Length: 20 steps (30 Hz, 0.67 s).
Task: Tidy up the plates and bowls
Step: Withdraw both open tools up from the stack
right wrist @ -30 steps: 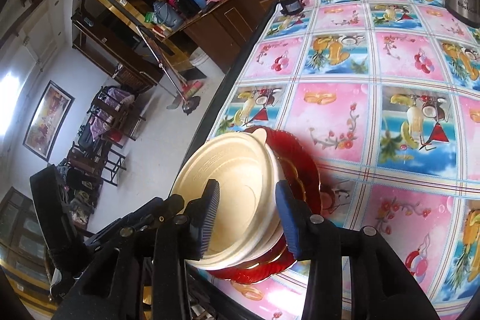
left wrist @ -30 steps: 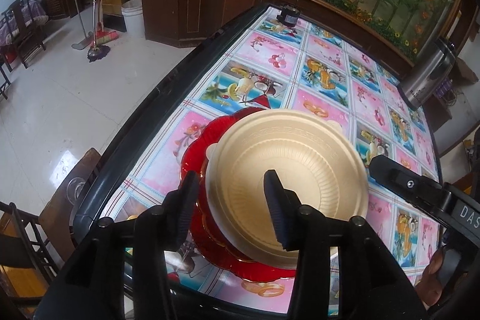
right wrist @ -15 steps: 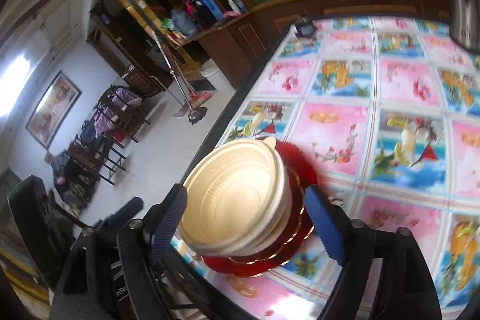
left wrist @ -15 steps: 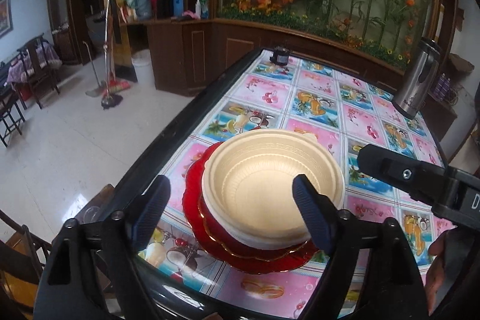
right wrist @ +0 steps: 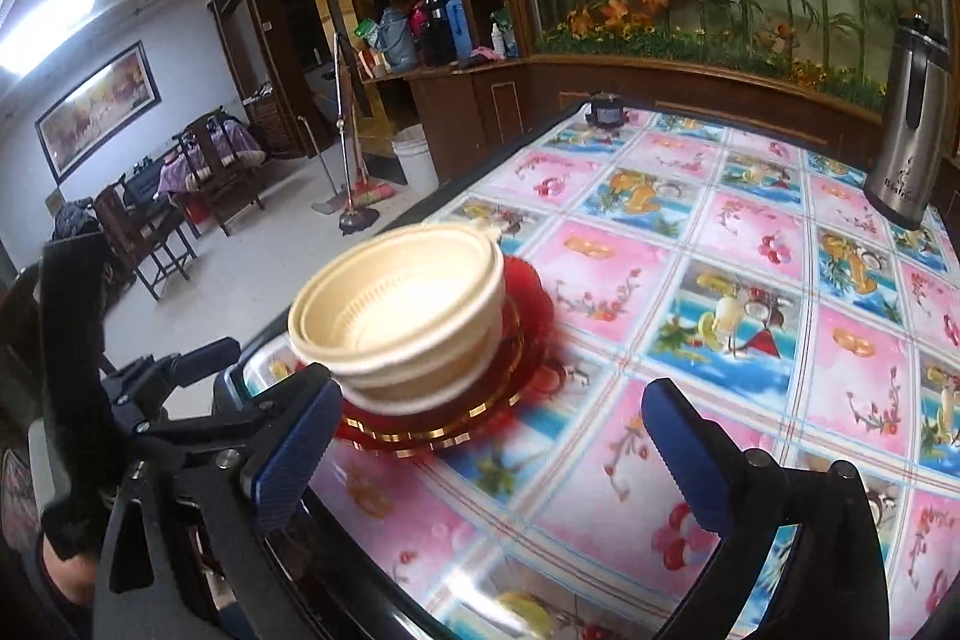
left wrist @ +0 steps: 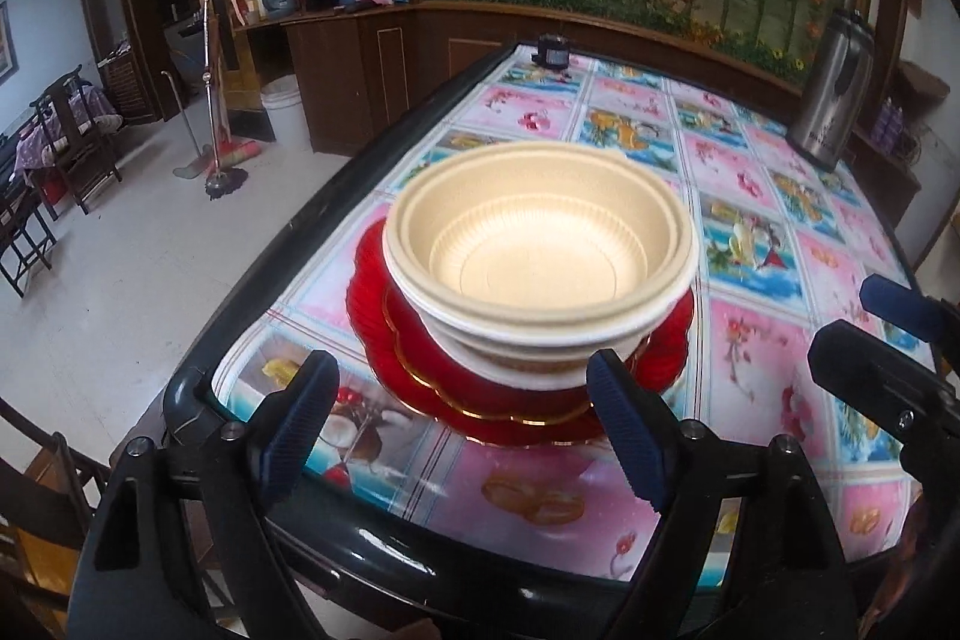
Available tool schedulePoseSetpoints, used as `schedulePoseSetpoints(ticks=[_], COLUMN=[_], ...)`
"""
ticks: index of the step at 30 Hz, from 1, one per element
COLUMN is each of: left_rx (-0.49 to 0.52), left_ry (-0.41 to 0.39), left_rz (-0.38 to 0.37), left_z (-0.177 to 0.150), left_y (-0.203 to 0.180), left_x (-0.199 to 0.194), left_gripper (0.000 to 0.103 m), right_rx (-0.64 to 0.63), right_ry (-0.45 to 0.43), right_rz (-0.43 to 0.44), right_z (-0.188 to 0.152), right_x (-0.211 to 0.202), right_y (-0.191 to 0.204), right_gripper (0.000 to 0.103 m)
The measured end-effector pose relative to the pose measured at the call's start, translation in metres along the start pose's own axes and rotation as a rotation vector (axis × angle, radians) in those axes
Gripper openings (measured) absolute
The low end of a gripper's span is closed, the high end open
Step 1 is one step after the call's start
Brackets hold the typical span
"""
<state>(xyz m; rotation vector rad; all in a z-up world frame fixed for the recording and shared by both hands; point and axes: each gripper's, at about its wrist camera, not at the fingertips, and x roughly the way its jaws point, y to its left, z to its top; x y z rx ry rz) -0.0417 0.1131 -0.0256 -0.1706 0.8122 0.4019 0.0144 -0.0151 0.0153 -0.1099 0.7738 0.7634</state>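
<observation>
Bowls: cream bowls [left wrist: 540,244] nested in a stack, sitting on the red plates [left wrist: 420,370] near the table's near left corner.
Plates: red with gold rims, stacked, lying flat on the tablecloth [left wrist: 750,340]; their rim pokes out all round under the bowls.
Left gripper [left wrist: 462,418]: jaws wide apart, nothing in them; the blue pads [left wrist: 300,418] stand just short of the plates, clear of them on both sides.
Right gripper [right wrist: 486,448]: jaws opening, nothing between them; its left pad [right wrist: 294,448] is close by the stack's near side, though blur hides whether it touches.
Table [left wrist: 360,538]: dark glossy edge, cloth printed with pink and blue squares of fruit and flowers.
Far end: a steel flask [left wrist: 831,94] stands on the right side, a small dark jar [left wrist: 553,51] at the far edge.
Room: a mop [left wrist: 213,100] leans by the wooden cabinets.
</observation>
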Motion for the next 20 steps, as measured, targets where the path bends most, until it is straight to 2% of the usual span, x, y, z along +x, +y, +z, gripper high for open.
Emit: schedulePoseSetpoints(ticks=[4, 7, 9, 14, 20], left_rx=[0.005, 0.006, 0.0, -0.006, -0.012], left_ry=[0.026, 0.034, 0.011, -0.04, -0.053], left_rz=[-0.039, -0.071, -0.051, -0.033, -0.028], left_z=[-0.006, -0.007, -0.007, -0.007, -0.002], left_y=[-0.004, -0.004, -0.003, -0.003, 0.0], left_x=[0.002, 0.003, 0.001, -0.001, -0.001], left_gripper=[0.086, 0.096, 0.103, 0.103, 0.103], right_rx=[0.004, -0.02, -0.034, -0.012, -0.025], right_ry=[0.034, 0.052, 0.061, 0.057, 0.044], right_rz=[-0.001, -0.009, -0.008, 0.006, 0.006], right_z=[-0.01, -0.014, -0.016, -0.015, -0.009], right_x=[0.007, 0.014, 0.017, 0.019, 0.018], right_y=[-0.003, 0.0, 0.002, 0.001, 0.005], right_gripper=[0.101, 0.101, 0.101, 0.101, 0.101])
